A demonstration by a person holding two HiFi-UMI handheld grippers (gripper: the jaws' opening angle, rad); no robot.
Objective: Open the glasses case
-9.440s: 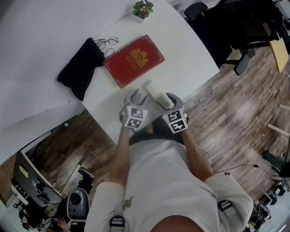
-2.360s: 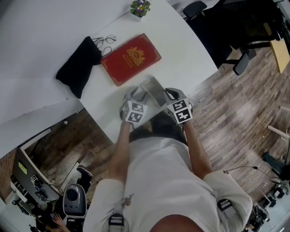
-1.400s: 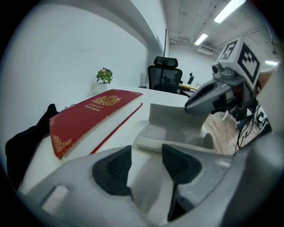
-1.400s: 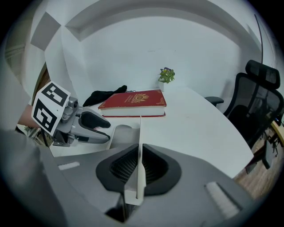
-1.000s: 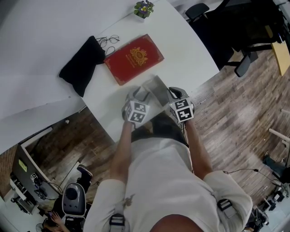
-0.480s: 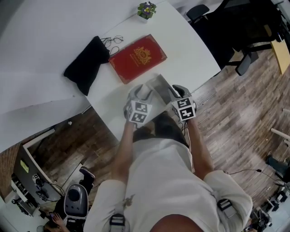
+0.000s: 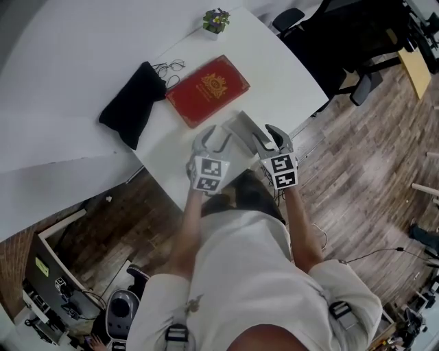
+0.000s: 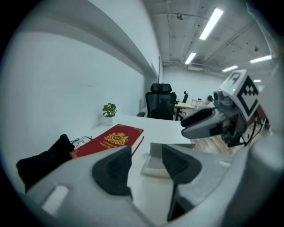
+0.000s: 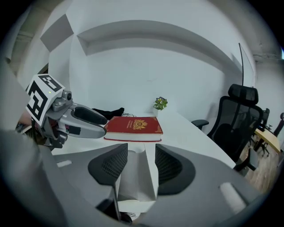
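Note:
The glasses case [image 7: 241,128], pale grey-white, lies on the white table [image 7: 288,75] with its lid raised. My left gripper [image 7: 216,138] hovers just on the near left of it, open, with nothing between its pads. In the left gripper view the case [image 8: 156,160] shows beyond the left gripper [image 8: 146,153]. My right gripper [image 7: 270,137] hovers at the case's near right. Its jaws are opening; in the right gripper view the case [image 9: 133,179] shows in the gap of the right gripper [image 9: 141,153], lower down, and the pads do not touch it.
A red book [image 7: 207,90] lies behind the case. Further left are a black pouch [image 7: 130,103] and a pair of eyeglasses [image 7: 167,68]. A small potted plant [image 7: 215,19] stands at the far edge. Black office chairs [image 7: 357,41] stand right of the table.
Both grippers have lifted up off the case and drawn back a little toward the person. The right jaws have parted. The case stays on the table with its lid up.

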